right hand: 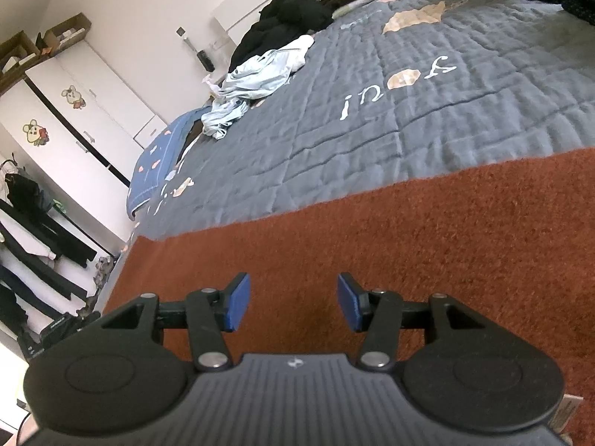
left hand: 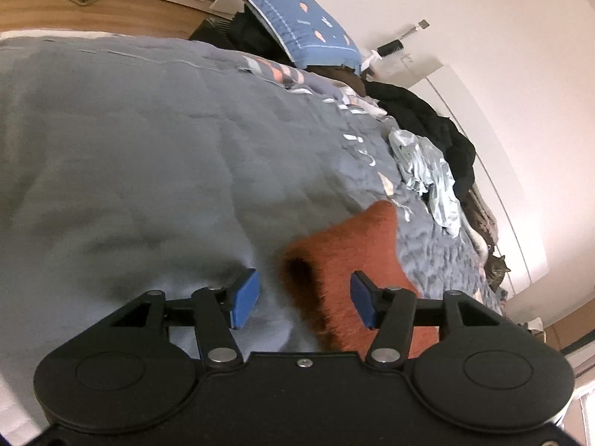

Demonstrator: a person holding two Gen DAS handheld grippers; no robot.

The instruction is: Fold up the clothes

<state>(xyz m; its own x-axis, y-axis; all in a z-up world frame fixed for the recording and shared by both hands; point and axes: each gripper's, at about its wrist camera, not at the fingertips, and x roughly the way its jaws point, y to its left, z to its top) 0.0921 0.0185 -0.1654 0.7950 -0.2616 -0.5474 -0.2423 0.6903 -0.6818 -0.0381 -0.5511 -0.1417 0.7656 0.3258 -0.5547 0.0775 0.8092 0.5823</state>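
Over my left gripper [left hand: 305, 299], jaws wide and empty, a rust-orange garment [left hand: 346, 256] rises just ahead on the grey-blue quilt [left hand: 130, 148] near crumpled pale clothes [left hand: 427, 167], while my right gripper [right hand: 293, 303], equally agape and empty, hovers above that garment's flat spread [right hand: 372, 238], beyond it mirrored white quilt lettering [right hand: 401, 85] I cannot read and a white wardrobe [right hand: 96, 96].

Left gripper [left hand: 304, 299]: fingers [left hand: 245, 299] spread wide, blue pads facing each other, nothing between them, tilted steeply downward. Right gripper [right hand: 293, 303]: fingers [right hand: 238, 303] also parted wide, pads empty, nothing clamped, angled low and forward. Both linkages fully extended outward. No hand or sleeve visible in either wrist view.
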